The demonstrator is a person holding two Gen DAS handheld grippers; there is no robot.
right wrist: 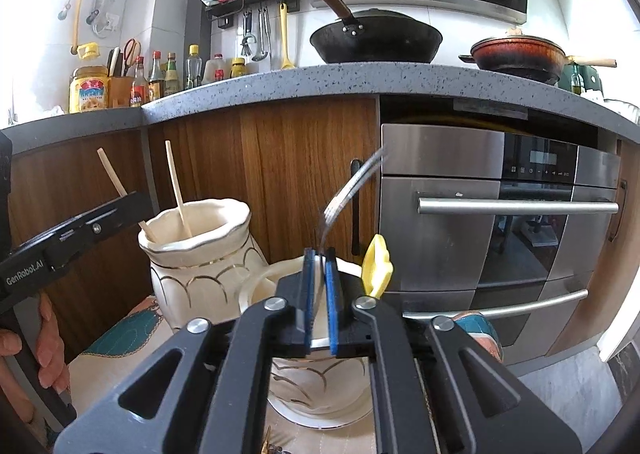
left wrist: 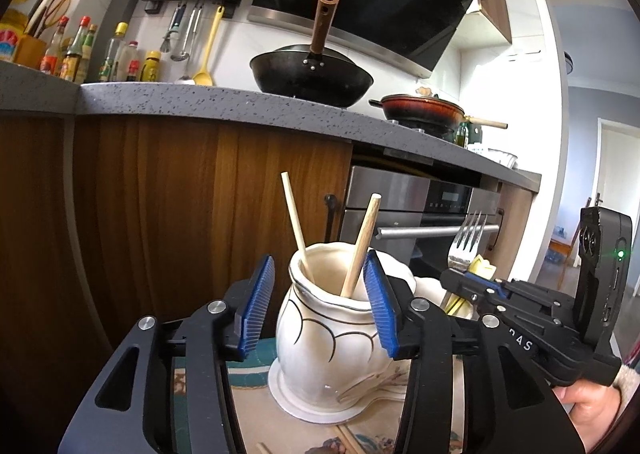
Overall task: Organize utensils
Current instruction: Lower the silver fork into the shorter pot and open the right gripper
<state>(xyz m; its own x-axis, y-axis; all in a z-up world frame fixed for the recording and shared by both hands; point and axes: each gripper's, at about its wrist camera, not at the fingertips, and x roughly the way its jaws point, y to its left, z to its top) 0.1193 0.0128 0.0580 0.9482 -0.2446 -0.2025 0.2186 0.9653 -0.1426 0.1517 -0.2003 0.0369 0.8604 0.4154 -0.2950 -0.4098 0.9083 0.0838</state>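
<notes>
Right fingers (right wrist: 332, 286) pinching fork (right wrist: 352, 184), left fingers (left wrist: 258, 306) spread

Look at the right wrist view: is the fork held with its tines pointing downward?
No, the fork rises from the right gripper with its tines pointing up.

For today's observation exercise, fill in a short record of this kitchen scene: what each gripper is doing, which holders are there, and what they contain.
left gripper: jaws open, either side of the left jar's rim
right gripper: jaws shut on the fork, tines up
left jar: white ceramic, holds two chopsticks
right jar: white ceramic, below the fork; holds a yellow utensil
surface: patterned cloth
</notes>
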